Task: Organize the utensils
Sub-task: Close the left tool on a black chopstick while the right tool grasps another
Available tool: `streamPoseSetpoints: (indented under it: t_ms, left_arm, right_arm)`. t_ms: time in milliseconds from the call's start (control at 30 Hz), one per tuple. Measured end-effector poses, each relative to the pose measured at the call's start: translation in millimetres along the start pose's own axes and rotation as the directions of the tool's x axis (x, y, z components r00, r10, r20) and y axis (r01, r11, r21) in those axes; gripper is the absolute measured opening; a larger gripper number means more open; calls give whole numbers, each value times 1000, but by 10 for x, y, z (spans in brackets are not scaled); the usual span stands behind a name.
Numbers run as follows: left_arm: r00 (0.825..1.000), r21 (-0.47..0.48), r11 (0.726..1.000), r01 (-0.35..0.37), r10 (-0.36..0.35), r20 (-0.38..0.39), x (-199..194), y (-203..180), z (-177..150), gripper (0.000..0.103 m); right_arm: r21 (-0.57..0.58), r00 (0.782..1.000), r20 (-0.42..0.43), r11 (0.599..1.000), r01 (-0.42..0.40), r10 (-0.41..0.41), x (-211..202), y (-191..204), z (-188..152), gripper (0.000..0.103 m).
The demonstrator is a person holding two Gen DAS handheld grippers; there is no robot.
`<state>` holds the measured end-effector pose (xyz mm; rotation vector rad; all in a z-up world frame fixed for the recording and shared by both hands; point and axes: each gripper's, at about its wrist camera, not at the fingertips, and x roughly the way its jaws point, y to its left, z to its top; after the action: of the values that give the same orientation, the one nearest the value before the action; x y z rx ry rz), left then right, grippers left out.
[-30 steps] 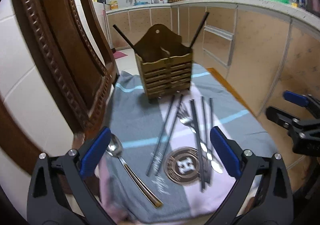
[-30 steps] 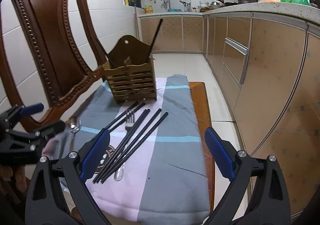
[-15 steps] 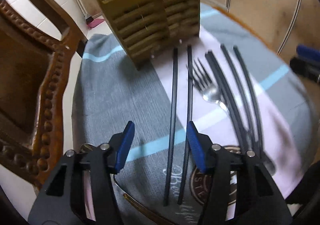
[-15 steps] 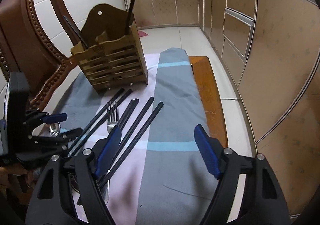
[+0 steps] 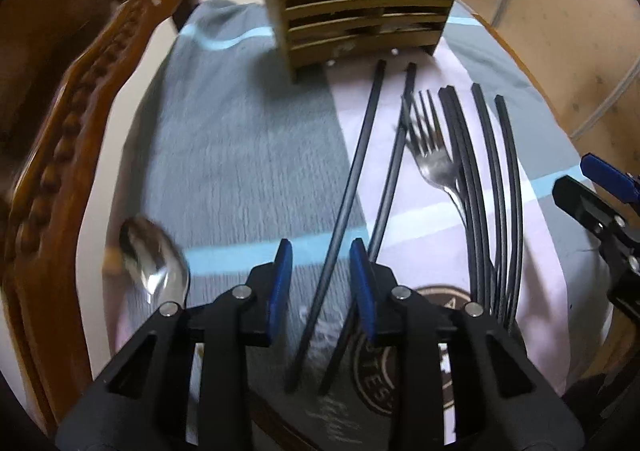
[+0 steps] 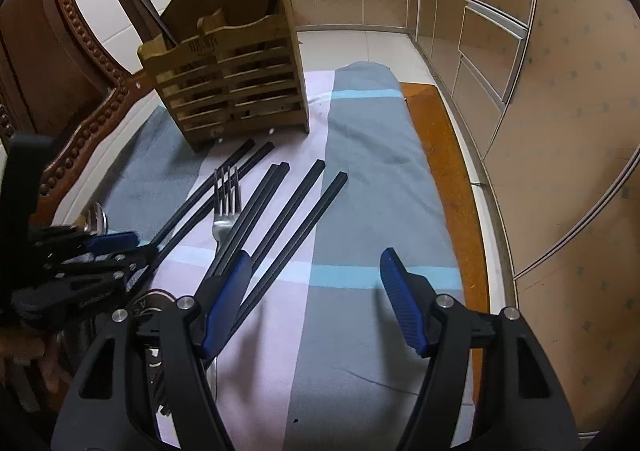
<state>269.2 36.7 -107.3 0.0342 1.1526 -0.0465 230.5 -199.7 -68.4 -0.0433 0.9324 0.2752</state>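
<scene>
Kitchen cabinets and a carved dark-wood chair frame the work surface: a grey, pink and pale-blue striped cloth (image 6: 360, 179) spread over a seat or low table. At its far end stands a slatted wooden utensil caddy (image 6: 236, 91), already holding two black sticks upright. Before it lie the loose pieces — several long, thin black chopsticks (image 5: 352, 187), a stainless-steel fork (image 5: 434, 155) among them, and a stainless-steel spoon (image 5: 154, 259) apart at the cloth's left edge.

The left gripper (image 5: 322, 271) hangs low over the leftmost pair of chopsticks, its blue-padded jaws narrowing around one stick; that stick passes between the pads, which do not yet press on it, while its neighbour runs under the right pad. The right gripper (image 6: 316, 291) stands fairly wide, its jaws also closing, with bare cloth in the gap; its left pad hovers over the rightmost chopsticks, and nothing is held.

Handling, as a judgement: chopsticks are light, rigid and smooth — likely to roll or pivot in a pinch. A hold near mid-length, square across the shaft, should keep the stick balanced. The soft cloth gives the pads room to reach under. The fork and spoon are heavier and slicker, best taken by the handle.
</scene>
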Motion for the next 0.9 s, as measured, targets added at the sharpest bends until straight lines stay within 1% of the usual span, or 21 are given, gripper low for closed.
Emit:
streamPoseSetpoints:
  t_ms: [67, 133, 167, 200, 233, 267, 300, 367, 400, 433, 467, 500, 567, 633, 767, 833, 900]
  left_arm:
    - [1000, -60, 998, -5, 5, -11, -47, -10, -115, 28]
    - [1000, -79, 997, -8, 7, -13, -76, -19, -196, 26]
    - [1000, -90, 996, -5, 4, -13, -87, -13, -234, 23]
    - [1000, -94, 996, -3, 2, -11, -85, -3, -263, 15]
    - [1000, -96, 995, 1, -2, -9, -89, 3, -278, 10]
    - [1000, -88, 996, 5, -6, -5, -96, -6, -304, 8]
    - [1000, -80, 997, 3, -3, -1, -105, -47, -323, 8]
    - [1000, -78, 997, 11, -11, 2, -119, -56, -368, 7]
    - [1000, -85, 996, 20, -20, -1, -125, -60, -397, 7]
    - [999, -97, 995, 38, -40, -9, -168, -71, -414, 7]
    - [998, -106, 993, 54, -56, -16, -185, -79, -423, 7]
    - [997, -117, 991, 70, -73, -22, -188, -97, -454, 6]
    - [994, -130, 986, 100, -105, -33, -235, -105, -521, 6]
    - [991, -146, 982, 122, -129, -36, -267, -130, -593, 6]
    - [989, -164, 976, 142, -148, -20, -361, -222, -805, 6]
    - [987, -181, 971, 153, -158, -9, -405, -250, -893, 6]
    - [984, -196, 965, 175, -180, -8, -416, -281, -932, 8]
  right_arm:
    - [-2, 1000, -15, 1000, 8, -8, 62, 32, 11, 66]
    - [-17, 999, -35, 1000, 22, -22, 127, 78, 12, 66]
    - [-28, 998, -46, 999, 33, -34, 163, 109, 8, 65]
    - [-40, 997, -55, 998, 47, -49, 194, 134, 1, 64]
    - [-62, 996, -68, 996, 60, -65, 237, 172, -11, 61]
    - [-74, 995, -76, 995, 60, -66, 267, 192, -23, 57]
    - [-87, 995, -78, 995, 56, -63, 285, 220, -36, 56]
    - [-116, 995, -86, 992, 46, -56, 303, 269, -53, 42]
    - [-129, 994, -90, 991, 43, -55, 300, 300, -61, 39]
    - [-139, 994, -95, 990, 37, -50, 298, 317, -66, 31]
    - [-153, 994, -105, 988, 24, -41, 297, 338, -74, 27]
    - [-163, 993, -113, 987, 12, -31, 286, 346, -81, 19]
    - [-197, 992, -126, 980, 4, -30, 236, 345, -111, 18]
    - [-218, 986, -164, 975, -35, -2, 189, 291, -155, 17]
    - [-260, 975, -219, 962, -81, 23, 65, 174, -268, 15]
    - [-278, 972, -234, 956, -91, 25, 26, 153, -326, 14]
    - [-301, 973, -231, 949, -93, 22, -10, 129, -368, 14]
